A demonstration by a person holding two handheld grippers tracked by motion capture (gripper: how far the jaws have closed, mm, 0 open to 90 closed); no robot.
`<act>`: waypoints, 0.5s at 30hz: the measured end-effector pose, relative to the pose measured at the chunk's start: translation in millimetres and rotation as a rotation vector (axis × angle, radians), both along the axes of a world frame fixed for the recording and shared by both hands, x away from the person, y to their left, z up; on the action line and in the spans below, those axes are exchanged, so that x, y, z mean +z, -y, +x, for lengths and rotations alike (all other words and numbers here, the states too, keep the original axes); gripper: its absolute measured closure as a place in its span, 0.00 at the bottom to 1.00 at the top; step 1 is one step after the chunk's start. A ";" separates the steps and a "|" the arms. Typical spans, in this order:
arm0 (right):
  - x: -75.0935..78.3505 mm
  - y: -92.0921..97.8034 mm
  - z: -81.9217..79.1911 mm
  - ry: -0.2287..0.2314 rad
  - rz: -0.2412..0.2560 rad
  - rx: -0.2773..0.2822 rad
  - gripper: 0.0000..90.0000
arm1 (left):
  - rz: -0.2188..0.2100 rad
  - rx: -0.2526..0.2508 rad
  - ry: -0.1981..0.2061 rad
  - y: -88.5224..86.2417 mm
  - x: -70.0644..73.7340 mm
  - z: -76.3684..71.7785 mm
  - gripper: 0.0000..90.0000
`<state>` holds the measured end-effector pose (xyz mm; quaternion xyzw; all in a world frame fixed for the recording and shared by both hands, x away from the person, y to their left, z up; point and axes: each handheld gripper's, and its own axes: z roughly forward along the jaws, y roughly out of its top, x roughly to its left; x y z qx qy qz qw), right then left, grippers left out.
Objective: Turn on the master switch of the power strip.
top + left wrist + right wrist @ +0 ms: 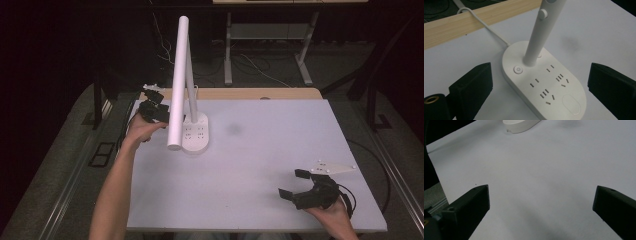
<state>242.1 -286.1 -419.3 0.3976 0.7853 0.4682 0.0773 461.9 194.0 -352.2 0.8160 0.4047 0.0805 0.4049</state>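
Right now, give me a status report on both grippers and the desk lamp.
Left gripper open, fingers either side of the lamp base, not touching. Right gripper open, holding nothing. Lamp upright; nothing in the way.

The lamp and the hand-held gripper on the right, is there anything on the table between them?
No. In the high view, bare white table stretches between the lamp and the right hand-held gripper.

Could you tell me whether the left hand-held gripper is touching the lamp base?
Apart. The left gripper view shows the left hand-held gripper open, bare table between each jaw and the lamp base.
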 end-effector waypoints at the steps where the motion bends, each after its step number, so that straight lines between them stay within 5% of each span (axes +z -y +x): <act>1: 0.2 0.0 -0.1 -0.002 0.001 -0.001 0.00 | -0.001 0.004 0.003 -0.4 -1.0 1.0 0.06; 15: 0.1 1.3 -0.3 0.005 -0.002 0.001 0.00 | -0.013 0.083 0.034 -2.5 -15.0 10.1 0.18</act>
